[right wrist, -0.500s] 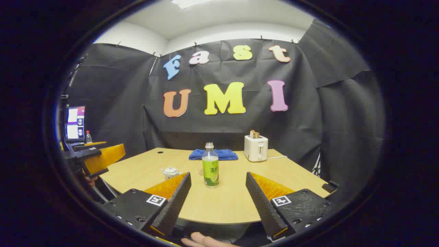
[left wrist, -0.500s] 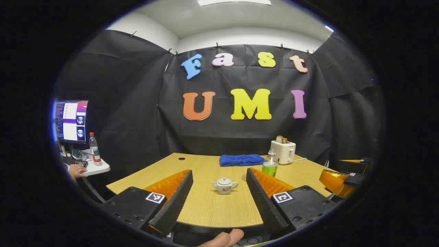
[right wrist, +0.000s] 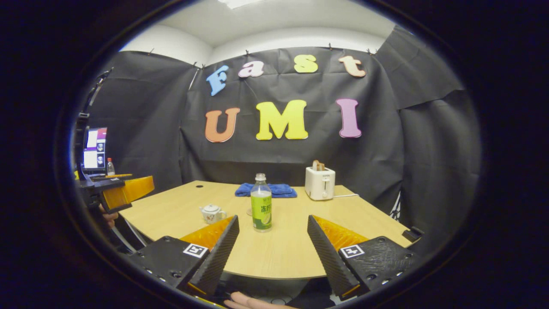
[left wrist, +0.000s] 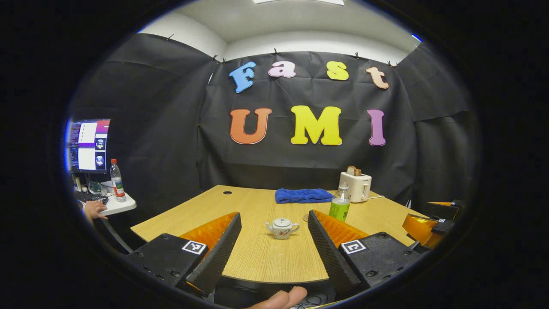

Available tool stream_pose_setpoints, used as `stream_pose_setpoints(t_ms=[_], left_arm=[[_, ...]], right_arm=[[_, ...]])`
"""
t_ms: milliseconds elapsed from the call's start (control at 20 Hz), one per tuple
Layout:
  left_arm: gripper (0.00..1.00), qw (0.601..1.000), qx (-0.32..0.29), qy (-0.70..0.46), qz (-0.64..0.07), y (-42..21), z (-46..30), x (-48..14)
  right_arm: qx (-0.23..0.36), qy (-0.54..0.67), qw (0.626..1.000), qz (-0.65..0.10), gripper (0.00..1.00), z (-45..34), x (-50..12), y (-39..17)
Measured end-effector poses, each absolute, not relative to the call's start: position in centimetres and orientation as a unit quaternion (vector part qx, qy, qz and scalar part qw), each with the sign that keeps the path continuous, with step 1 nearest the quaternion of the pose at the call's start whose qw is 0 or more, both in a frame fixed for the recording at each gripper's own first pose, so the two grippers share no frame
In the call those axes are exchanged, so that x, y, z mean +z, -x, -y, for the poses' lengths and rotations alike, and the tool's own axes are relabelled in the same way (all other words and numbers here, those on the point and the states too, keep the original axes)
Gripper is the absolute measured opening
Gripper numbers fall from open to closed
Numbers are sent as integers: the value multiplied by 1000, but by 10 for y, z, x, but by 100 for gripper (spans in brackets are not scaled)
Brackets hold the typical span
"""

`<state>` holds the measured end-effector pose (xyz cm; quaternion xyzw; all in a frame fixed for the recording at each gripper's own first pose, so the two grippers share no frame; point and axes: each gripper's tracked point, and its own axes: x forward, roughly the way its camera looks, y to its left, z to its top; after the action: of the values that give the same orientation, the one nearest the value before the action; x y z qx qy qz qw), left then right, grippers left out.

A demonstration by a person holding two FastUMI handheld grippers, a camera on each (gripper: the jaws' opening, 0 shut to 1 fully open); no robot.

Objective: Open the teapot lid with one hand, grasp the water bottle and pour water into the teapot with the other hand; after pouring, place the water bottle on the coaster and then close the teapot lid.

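A small white teapot [left wrist: 282, 228] with its lid on stands mid-table, straight ahead of my open left gripper [left wrist: 274, 240], well beyond its fingertips. The same teapot [right wrist: 212, 213] sits left of the bottle in the right gripper view. A water bottle [right wrist: 261, 209] with a green label stands upright ahead of my open right gripper [right wrist: 272, 240], slightly left of its centre line; the bottle [left wrist: 339, 206] also appears right of the teapot. A round coaster [left wrist: 305, 218] lies just behind it, partly hidden. Both grippers hover at the table's near edge, empty. The right gripper [left wrist: 426, 225] appears at the far right, the left gripper [right wrist: 118, 192] at the far left.
A folded blue towel [left wrist: 303, 195] and a white toaster [left wrist: 355, 186] with bread stand at the back of the wooden table [left wrist: 261, 257]. To the left, a side desk holds a monitor [left wrist: 88, 146], another bottle [left wrist: 116, 180] and a person's hand [left wrist: 92, 210].
Both views have shifted slightly: the teapot and bottle sit a little higher in frame, as both grippers tilted or edged a bit. Nothing on the table has moved.
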<state>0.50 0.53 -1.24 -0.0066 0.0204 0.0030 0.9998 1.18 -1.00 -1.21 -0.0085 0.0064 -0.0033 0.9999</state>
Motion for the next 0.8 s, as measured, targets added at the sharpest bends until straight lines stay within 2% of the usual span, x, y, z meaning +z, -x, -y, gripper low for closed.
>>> stream_pose_setpoints(t_ms=[300,550,600,800], left_arm=[[98,1000,-1,2,-23,-5,-2,-16],[98,1000,3,1,-17,-15,1,-20],[98,1000,7,2,-17,-18,-1,-22],[98,999,20,4,-28,-40,-2,-42]], right_arm=[[-3,0,1000,-23,98,12,-26,-17],[-11,2,1000,-19,94,21,-26,-23],[-8,4,1000,-17,97,20,-25,-28],[14,14,1000,-19,96,19,-30,-61]])
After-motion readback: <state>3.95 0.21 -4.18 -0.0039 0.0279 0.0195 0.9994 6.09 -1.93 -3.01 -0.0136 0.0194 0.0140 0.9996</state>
